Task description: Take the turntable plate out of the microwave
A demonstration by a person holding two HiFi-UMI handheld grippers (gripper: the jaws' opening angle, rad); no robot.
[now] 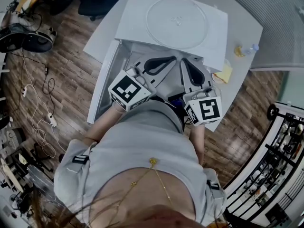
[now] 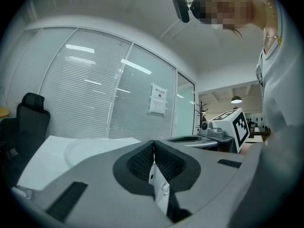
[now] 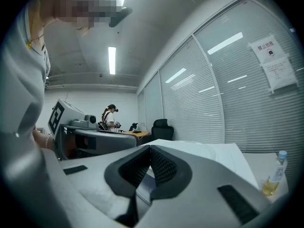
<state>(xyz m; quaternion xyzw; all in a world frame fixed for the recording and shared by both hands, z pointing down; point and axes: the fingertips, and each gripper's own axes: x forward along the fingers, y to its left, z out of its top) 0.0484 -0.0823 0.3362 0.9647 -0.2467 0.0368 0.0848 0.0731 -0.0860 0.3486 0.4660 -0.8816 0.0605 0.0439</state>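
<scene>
Head view: left gripper [image 1: 160, 63] and right gripper [image 1: 193, 73], shut and empty, sit at 6 o'clock of the plate [image 1: 176, 19], apparently already atop the microwave [image 1: 135, 15]; avoid nudging it.

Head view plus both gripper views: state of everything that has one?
turntable plate: out, lying flat on top of the microwave
microwave door: swung open
left gripper: shut, empty
right gripper: shut, empty
bottle: upright, capped
</scene>
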